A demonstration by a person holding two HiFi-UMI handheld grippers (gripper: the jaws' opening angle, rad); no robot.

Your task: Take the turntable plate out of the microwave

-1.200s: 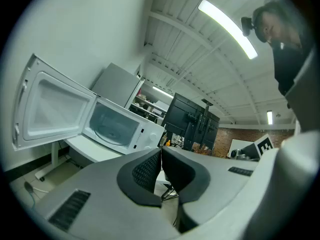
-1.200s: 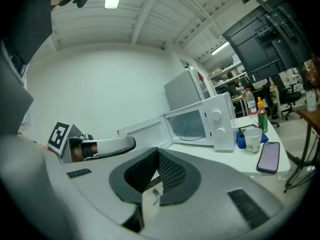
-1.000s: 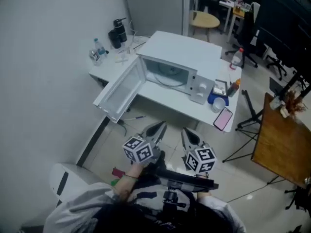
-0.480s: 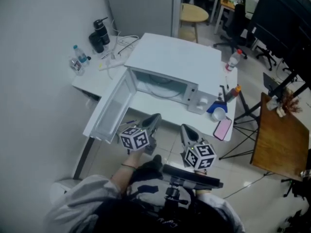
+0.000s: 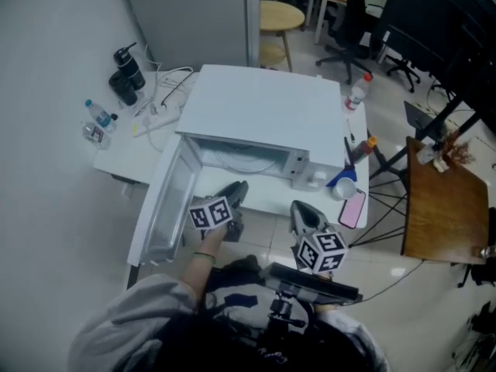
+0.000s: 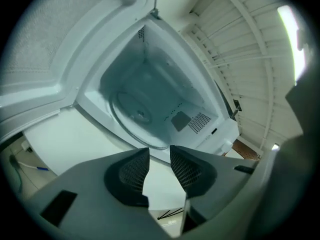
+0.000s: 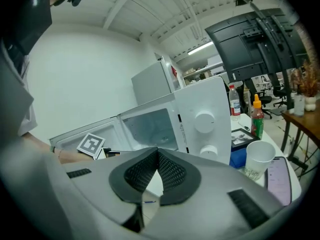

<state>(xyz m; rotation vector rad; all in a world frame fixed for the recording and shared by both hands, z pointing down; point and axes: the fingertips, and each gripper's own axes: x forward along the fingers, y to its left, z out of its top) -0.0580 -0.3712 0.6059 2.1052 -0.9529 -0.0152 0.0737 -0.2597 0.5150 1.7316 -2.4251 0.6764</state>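
The turntable plate (image 6: 135, 115), probably glass, looks heavy, slick and breakable: pinch its near rim. The left gripper (image 6: 159, 154) is opening, empty; the right gripper (image 7: 157, 156) is closed.

Turntable plate (image 5: 240, 161): mostly hidden under the microwave (image 5: 263, 107) roof in your head view.
Phone (image 7: 281, 176): partly behind your right tongs (image 7: 157, 154).

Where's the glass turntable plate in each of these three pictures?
Head view: turntable plate at centre, inside the open microwave.
Left gripper view: centre-left, on the cavity floor.
Right gripper view: cannot be made out.
Shared landmark: the microwave's open door.
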